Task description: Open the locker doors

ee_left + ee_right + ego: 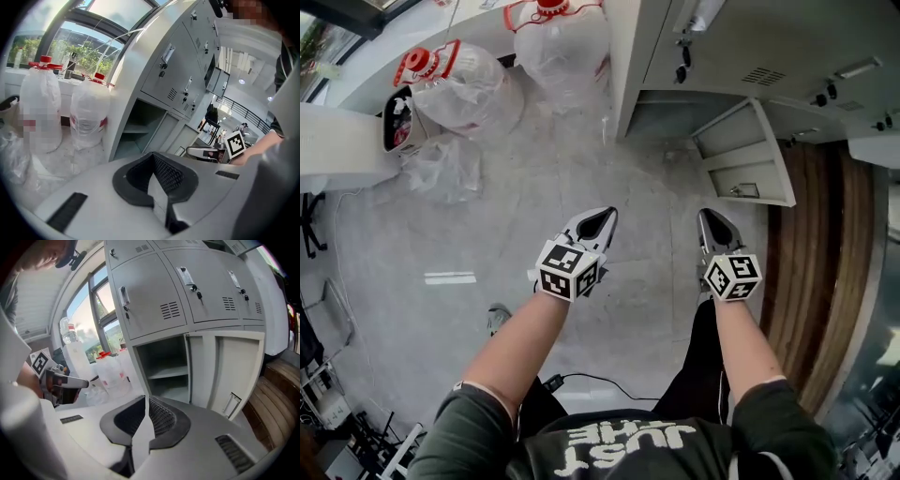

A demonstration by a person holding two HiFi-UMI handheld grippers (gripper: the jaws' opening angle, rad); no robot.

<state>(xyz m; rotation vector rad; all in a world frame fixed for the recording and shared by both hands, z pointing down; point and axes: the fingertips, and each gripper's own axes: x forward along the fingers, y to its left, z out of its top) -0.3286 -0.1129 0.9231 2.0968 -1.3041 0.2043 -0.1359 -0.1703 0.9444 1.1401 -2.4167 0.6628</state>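
Observation:
The grey lockers [750, 47] stand ahead of me. One bottom door [745, 155] is swung wide open, and its compartment [164, 366] shows a bare shelf inside. The doors above it [150, 296] are closed, with keys hanging in their locks. My left gripper [598, 223] and right gripper [712, 230] hover over the floor, short of the lockers and touching nothing. Both are shut with nothing between the pads. The left gripper [152, 157] points towards the open compartment [140, 126]. The right gripper [146, 401] faces the open door [234, 371].
Two large water bottles with red caps [558, 42] [455, 80] wrapped in plastic stand on the floor left of the lockers, beside a window wall. A wooden floor strip [816, 281] runs at the right. A cable [591, 380] lies by the person's feet.

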